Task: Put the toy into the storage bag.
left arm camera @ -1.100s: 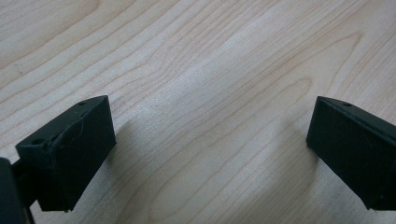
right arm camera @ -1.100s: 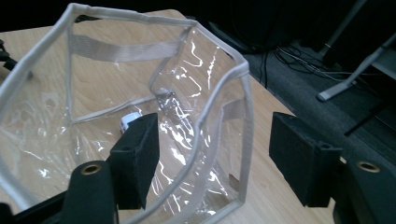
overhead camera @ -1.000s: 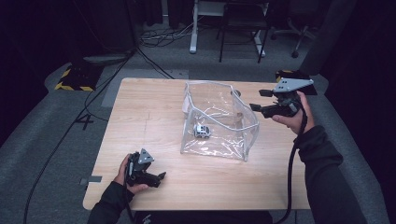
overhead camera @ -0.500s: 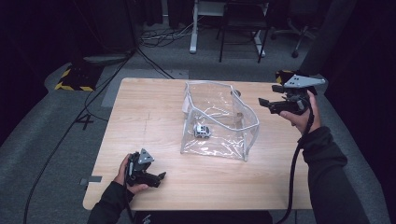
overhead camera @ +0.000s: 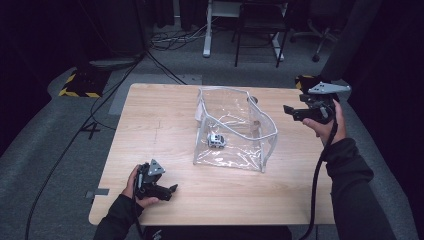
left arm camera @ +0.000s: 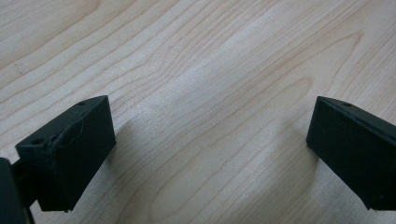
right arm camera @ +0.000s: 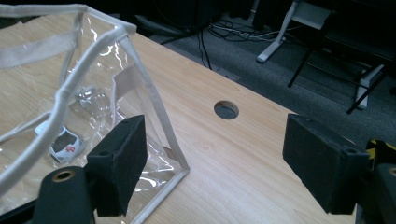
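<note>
Pale wooden counter (overhead camera: 150,125) with one bag on it

A clear plastic bag with white trim (overhead camera: 235,127) stands open at its middle-right; a round cable hole (right arm camera: 226,110) sits just beyond the bag's far corner.

1. Clear plastic bag (overhead camera: 235,130), white-trimmed edges, stands open on the wooden table (overhead camera: 160,120), approx. centre, mouth facing up.
2. Walls crinkled, glossy; one corner sits near a round hole (right arm camera: 226,110) in the tabletop.
3. Small white toy car (overhead camera: 216,140) lies inside, on the bag's floor.
</note>
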A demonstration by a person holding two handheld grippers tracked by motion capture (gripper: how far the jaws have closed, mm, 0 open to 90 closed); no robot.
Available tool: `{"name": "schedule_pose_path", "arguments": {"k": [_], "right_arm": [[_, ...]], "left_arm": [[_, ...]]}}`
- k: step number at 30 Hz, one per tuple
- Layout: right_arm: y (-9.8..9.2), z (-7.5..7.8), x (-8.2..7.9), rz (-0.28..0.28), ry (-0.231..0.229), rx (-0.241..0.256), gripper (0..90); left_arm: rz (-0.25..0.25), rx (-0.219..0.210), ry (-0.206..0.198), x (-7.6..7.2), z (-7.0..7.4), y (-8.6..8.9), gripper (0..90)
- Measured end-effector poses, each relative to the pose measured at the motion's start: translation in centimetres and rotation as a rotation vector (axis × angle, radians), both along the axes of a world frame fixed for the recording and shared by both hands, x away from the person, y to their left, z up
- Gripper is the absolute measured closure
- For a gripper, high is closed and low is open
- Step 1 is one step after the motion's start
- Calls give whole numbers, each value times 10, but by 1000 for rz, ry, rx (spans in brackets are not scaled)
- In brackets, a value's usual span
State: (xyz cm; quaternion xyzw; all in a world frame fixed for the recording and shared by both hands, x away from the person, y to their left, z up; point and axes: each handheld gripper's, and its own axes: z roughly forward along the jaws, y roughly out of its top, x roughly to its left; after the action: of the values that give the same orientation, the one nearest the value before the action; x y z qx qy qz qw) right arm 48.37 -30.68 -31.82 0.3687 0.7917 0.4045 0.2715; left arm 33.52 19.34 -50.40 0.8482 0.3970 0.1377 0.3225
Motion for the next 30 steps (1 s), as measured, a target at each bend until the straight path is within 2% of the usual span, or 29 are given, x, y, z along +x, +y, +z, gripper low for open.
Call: {"name": "schedule_pose_path", "arguments": {"k": [21, 30], "right_arm": [[-5, -29, -11, 19, 37, -39, 232], [-10, -45, -22, 26, 51, -60, 232]], "left_arm": [[-2, 0, -2, 0, 0, 0, 14], [-1, 0, -2, 0, 0, 0, 14]]}}
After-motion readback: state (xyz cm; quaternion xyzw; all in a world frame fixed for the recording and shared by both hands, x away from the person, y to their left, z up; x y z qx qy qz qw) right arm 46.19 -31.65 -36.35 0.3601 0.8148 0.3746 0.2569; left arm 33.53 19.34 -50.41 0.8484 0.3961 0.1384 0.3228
